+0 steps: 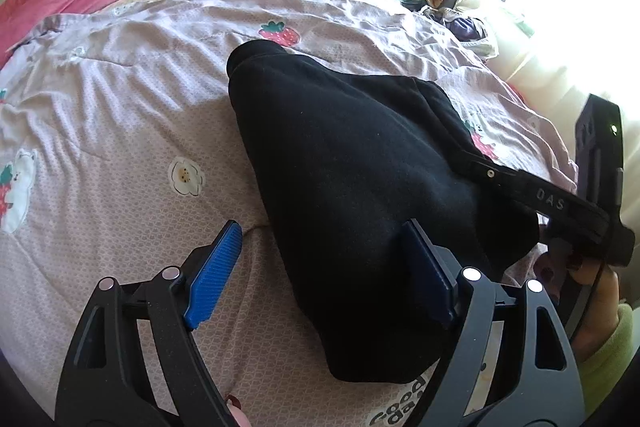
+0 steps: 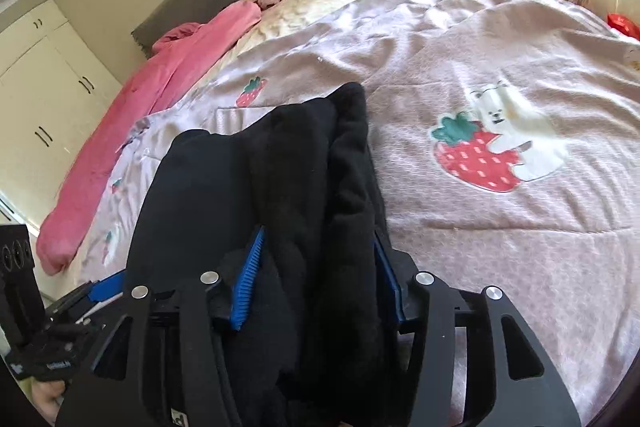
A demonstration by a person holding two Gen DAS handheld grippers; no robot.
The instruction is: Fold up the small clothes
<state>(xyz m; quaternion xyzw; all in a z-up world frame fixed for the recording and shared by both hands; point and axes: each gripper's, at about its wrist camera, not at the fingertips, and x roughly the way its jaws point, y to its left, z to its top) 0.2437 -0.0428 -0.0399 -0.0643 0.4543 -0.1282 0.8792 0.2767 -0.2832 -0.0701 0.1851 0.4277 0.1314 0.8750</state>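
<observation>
Between the right gripper's [image 2: 316, 281] blue pads [image 2: 249, 283] lies a thick bunch of the black garment [image 2: 256, 163], which runs forward from the fingers across the quilt [image 2: 500, 247]. The pads stand on either side of the bunch, but I cannot tell whether they press it or hang slack around it. The left gripper [image 1: 320, 267] stands open. Its right pad [image 1: 430, 267] sits at the garment's near edge and its left pad [image 1: 216, 273] is over bare quilt, with nothing pinched between them.

The garment lies doubled over in a long strip, so the step in hand looks like a mid-fold: the right fingers gather one end while the left waits beside it. Next, the right needs a firm hold on the whole thickness, since fleece this bulky could slip out layer by layer. The left should close on the near edge so both ends carry over together and land square on the far part.
</observation>
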